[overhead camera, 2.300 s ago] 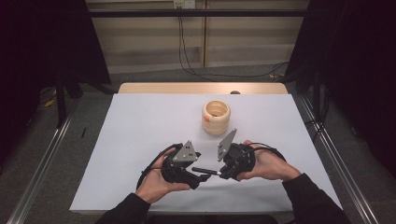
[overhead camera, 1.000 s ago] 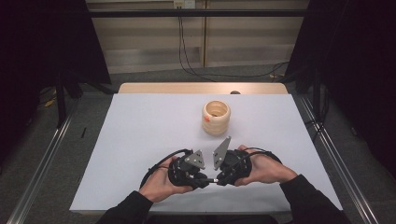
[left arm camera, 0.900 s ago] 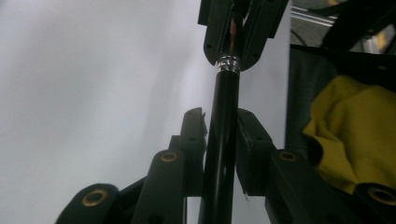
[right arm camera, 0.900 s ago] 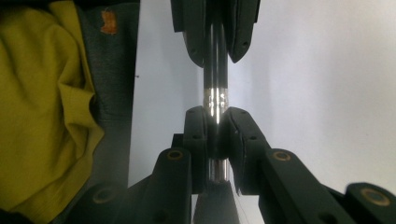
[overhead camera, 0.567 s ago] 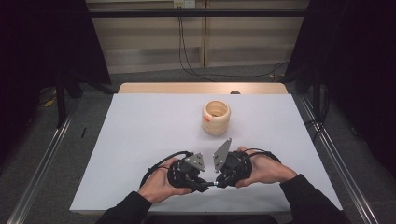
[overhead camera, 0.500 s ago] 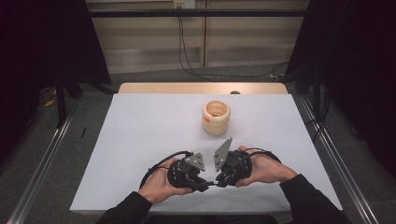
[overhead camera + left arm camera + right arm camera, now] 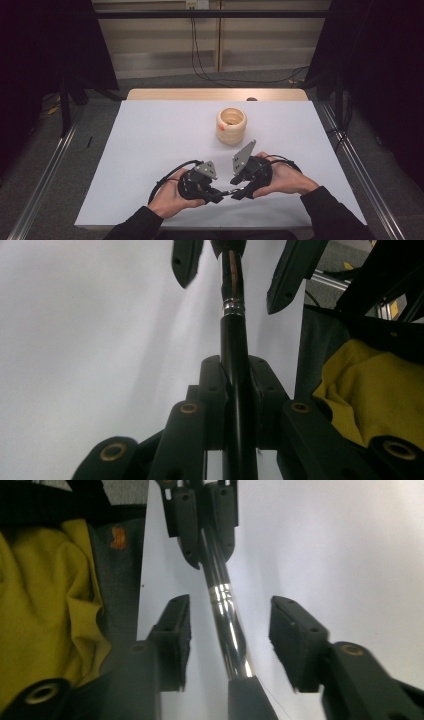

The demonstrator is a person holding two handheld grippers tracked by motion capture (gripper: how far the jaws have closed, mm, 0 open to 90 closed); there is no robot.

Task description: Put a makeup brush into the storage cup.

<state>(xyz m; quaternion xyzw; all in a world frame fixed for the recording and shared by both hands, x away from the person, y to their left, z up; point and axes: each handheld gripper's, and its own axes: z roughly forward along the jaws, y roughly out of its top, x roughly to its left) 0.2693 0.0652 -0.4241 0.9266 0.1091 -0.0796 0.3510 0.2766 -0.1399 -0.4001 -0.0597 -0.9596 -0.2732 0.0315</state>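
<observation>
Near the front edge of the white tabletop (image 7: 150, 150), the person holds the two grippers nose to nose, with a slim pen-like rod (image 7: 231, 192) bridging the small gap between them. The left gripper (image 7: 216, 196) has its jaws clamped tight on the rod's black end; in the left gripper view the black shaft (image 7: 235, 390) runs straight up between the closed jaws to a silver ring. The right gripper (image 7: 239, 192) faces it from the other side, and its jaws have just been opening: in the right gripper view the shiny metal part of the rod (image 7: 227, 630) lies between the two pads with clear space on either side, so they no longer press on it. The rod hangs just above the tabletop, roughly level. Farther back, well apart from the hands, a ribbed wooden cup (image 7: 231, 126) stands upright.
</observation>
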